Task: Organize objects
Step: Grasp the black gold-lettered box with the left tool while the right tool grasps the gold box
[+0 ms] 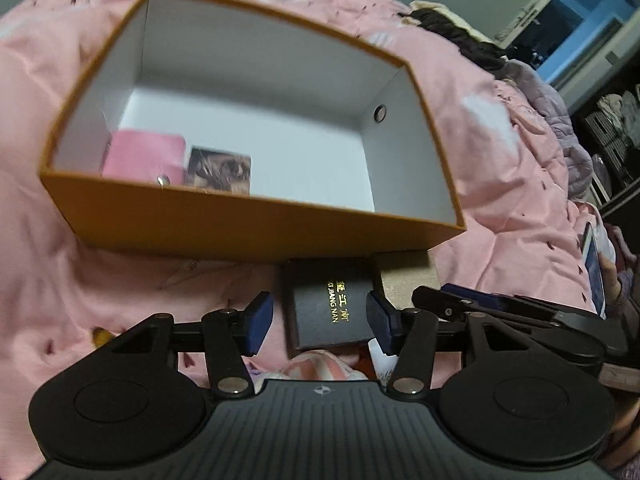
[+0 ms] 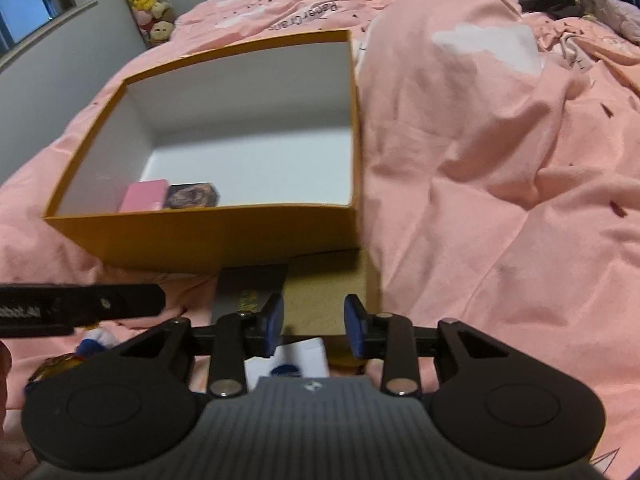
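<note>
I see the orange box (image 1: 256, 224) lying open on the pink duvet (image 1: 500, 160), with a pink wallet (image 1: 144, 158) and a dark picture card (image 1: 220, 170) side by side against its near wall. Just outside that wall lies a black case with gold lettering (image 1: 332, 312), beside a tan box (image 1: 408, 276). My left gripper (image 1: 320, 322) stands open astride the black case, pads clear of it. My right gripper (image 2: 314, 326) hangs open over the tan box (image 2: 320, 300), nothing pressed. Only the left view shows a snap on the box's right wall; only the right view shows plush toys (image 2: 150, 0) by the wall. To the right of the box, the duvet lies bare.
</note>
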{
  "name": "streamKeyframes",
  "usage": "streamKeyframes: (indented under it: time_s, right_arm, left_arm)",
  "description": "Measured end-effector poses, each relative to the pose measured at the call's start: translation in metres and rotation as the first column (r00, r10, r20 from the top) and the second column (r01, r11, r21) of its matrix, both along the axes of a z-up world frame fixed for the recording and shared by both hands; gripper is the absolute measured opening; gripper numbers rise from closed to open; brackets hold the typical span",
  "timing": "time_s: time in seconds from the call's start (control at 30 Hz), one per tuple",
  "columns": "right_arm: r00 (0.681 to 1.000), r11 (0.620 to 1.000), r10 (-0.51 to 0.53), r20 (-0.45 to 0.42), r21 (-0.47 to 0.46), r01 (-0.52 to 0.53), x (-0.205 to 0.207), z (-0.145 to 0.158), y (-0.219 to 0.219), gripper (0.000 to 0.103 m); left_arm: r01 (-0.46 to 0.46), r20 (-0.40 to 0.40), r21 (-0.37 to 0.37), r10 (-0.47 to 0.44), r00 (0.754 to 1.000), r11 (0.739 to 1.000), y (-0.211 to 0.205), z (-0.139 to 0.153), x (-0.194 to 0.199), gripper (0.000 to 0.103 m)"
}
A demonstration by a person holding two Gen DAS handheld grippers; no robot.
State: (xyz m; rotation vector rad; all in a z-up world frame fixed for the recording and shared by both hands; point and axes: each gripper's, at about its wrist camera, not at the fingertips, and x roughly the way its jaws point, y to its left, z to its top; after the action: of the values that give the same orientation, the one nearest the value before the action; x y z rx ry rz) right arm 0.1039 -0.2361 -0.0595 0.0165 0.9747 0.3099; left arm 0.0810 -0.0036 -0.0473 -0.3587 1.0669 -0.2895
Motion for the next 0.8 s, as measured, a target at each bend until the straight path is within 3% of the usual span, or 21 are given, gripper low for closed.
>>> streamKeyframes:
  time_s: [0.13, 0.43, 0.5, 0.63, 0.8]
  right_arm:
    - [1.000, 0.999, -0.009, -0.007, -0.053, 0.009, 0.009, -0.008, -0.001, 0.045]
    - [0.995, 0.999, -0.026, -0.099, 0.039, 0.030, 0.030, -0.025, -0.011, 0.051]
    - [0.992, 0.998, -0.028, -0.120, 0.055, 0.035, 0.034, -0.029, -0.012, 0.053]
    - [0.987, 0.995, -0.033, -0.156, 0.090, 0.048, 0.038, -0.035, -0.015, 0.059]
    - [0.978, 0.991, -0.030, -0.206, 0.123, 0.056, 0.048, -0.044, -0.018, 0.064]
  left_arm:
    - [-0.013, -0.055, -0.001, 0.013, 0.998, 1.000, -0.010, -0.023, 0.012, 0.060]
    - [-0.042, -0.210, -0.040, 0.033, 0.977, 0.998, -0.013, -0.065, 0.036, 0.060]
    - [-0.054, -0.240, -0.090, 0.031, 0.970, 0.994, -0.011, -0.072, 0.039, 0.062]
    - [-0.064, -0.277, -0.134, 0.025, 0.961, 0.989, -0.012, -0.085, 0.044, 0.077]
    - [-0.070, -0.306, -0.143, 0.023, 0.952, 0.987, -0.014, -0.094, 0.049, 0.083]
